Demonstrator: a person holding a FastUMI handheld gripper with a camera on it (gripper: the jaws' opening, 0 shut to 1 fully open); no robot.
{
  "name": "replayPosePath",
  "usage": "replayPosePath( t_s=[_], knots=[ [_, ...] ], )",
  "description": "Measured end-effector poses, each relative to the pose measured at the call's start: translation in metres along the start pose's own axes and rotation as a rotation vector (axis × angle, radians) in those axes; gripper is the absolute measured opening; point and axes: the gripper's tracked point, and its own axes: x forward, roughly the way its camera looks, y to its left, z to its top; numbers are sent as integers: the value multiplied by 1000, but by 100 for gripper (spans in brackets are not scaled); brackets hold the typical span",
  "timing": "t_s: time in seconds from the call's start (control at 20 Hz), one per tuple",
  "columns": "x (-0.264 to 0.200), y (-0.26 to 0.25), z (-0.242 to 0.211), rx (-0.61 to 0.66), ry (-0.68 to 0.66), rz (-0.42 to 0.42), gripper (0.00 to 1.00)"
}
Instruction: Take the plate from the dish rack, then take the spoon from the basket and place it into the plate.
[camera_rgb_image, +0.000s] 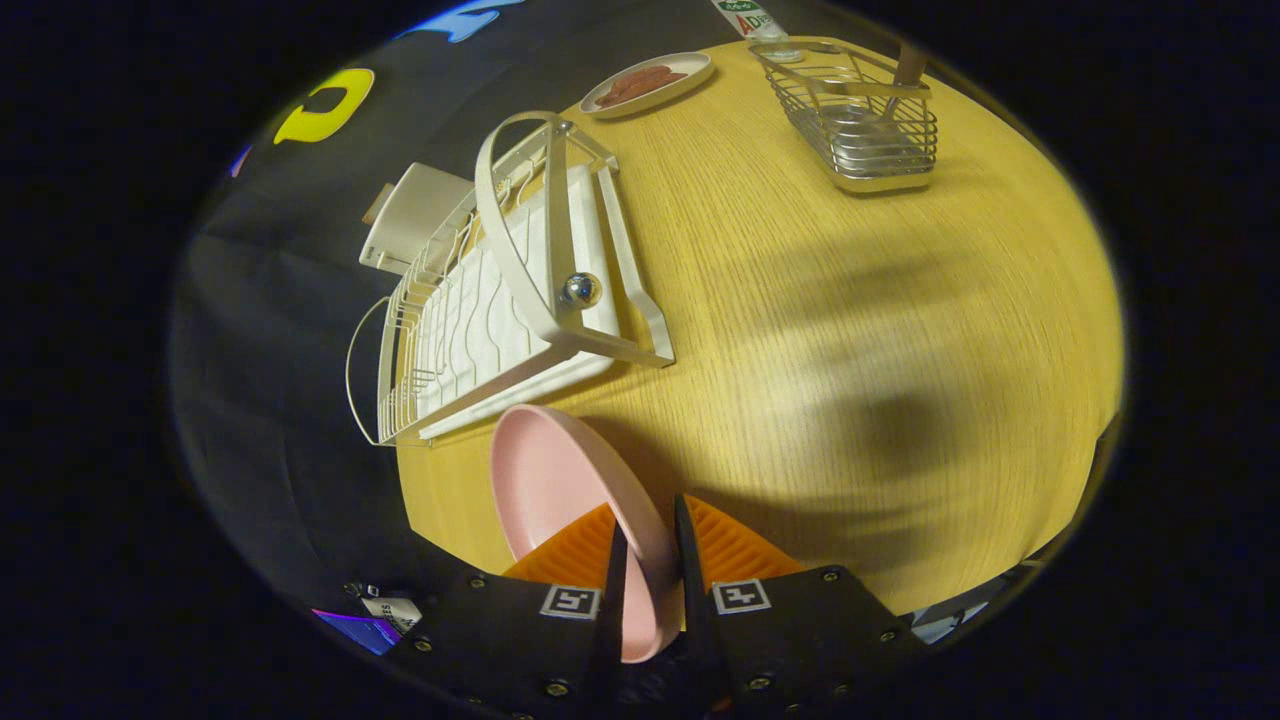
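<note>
Tongs (648, 545) clamped edge-on across the rim of the shallow pink round plate (560, 480), carried clear of the white wire dish rack (500, 300) above the wooden bench (850, 330), probably for setting down before fetching the spoon from the far metal wire basket (860, 125).

There is one pink plate (560, 480), one white dish rack (500, 310), one wire basket (860, 120), one small dish of food (648, 84), and one gripper (648, 560) pinching the plate.
</note>
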Motion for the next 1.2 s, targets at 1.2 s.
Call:
replayPosePath(
  t_s=[1.2],
  knots=[
    [-171,-68,165,101,-705,-145,33]
  ],
)
